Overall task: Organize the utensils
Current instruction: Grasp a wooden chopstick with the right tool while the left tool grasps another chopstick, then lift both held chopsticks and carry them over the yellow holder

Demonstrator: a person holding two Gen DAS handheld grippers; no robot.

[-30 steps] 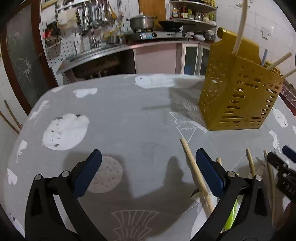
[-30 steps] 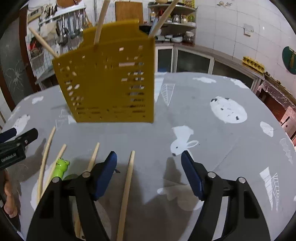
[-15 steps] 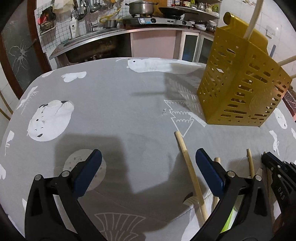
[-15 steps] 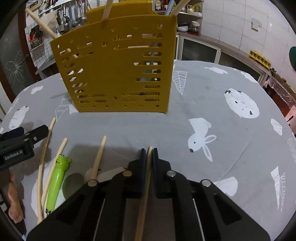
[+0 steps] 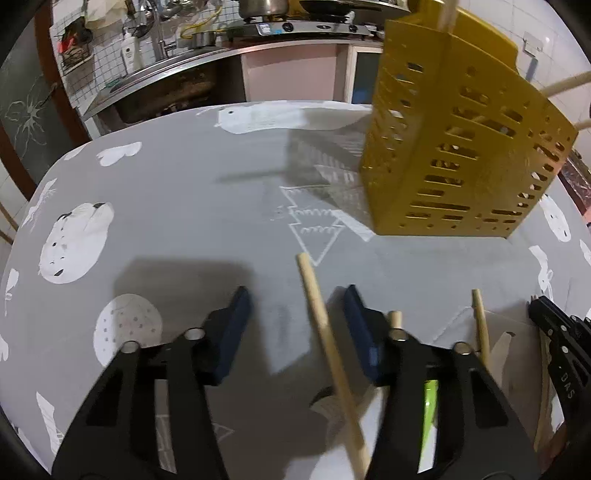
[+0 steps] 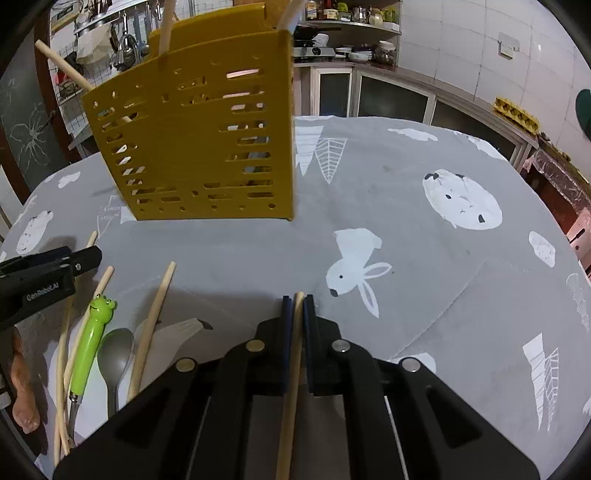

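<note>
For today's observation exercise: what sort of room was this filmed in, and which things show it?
Most likely a home kitchen. A sink with a tap and a stove carrying a pot sit on the counter, and shelves of jars line the tiled wall.

The left gripper [image 5: 295,321] fills the bottom of the left wrist view: two matte black plastic arms, each with long cut-out slots, each ending in a flat dark blue pad [image 5: 232,336]. Round silver screws [image 5: 194,334] sit in pairs near where the pads join the arms. At the left edge of the right wrist view its side carries white lettering that reads "GenRobot.AI".

The right gripper [image 6: 294,314] at the bottom centre of the right wrist view is built alike: black slotted arms, silver screw heads [image 6: 255,345], narrow dark blue pads [image 6: 309,332] on the jaws. At the right edge of the left wrist view its black side shows the white letters "DAS".

A bare hand [image 6: 22,391] shows at the lower left edge of the right wrist view.
</note>
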